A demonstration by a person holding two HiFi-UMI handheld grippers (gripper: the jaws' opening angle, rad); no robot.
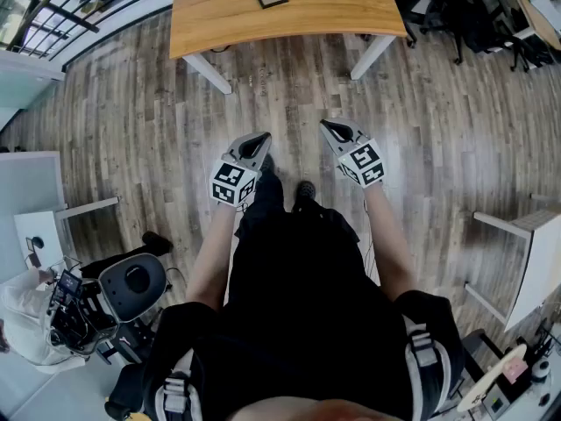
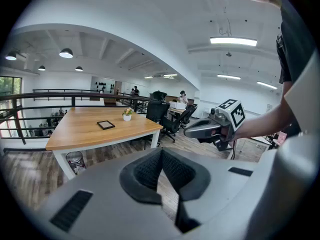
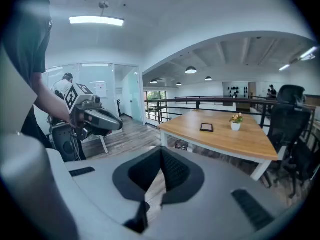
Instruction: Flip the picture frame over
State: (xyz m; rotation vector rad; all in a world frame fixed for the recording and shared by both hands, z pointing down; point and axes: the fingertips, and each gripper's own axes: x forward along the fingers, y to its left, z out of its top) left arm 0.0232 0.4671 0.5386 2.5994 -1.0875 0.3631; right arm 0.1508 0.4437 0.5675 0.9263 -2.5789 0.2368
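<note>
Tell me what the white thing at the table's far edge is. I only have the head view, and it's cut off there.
Observer: It's a small white pot with a flowering plant. The right gripper view shows it standing apart from the picture frame.
Operator: Is anything held right now?
Observer: No. Each gripper's own view shows its fingers closed together with nothing between them, on both the left gripper and the right gripper.
Operator: Anything under the table?
Observer: Yes, a waste bin stands beneath it, close to one white leg.
</note>
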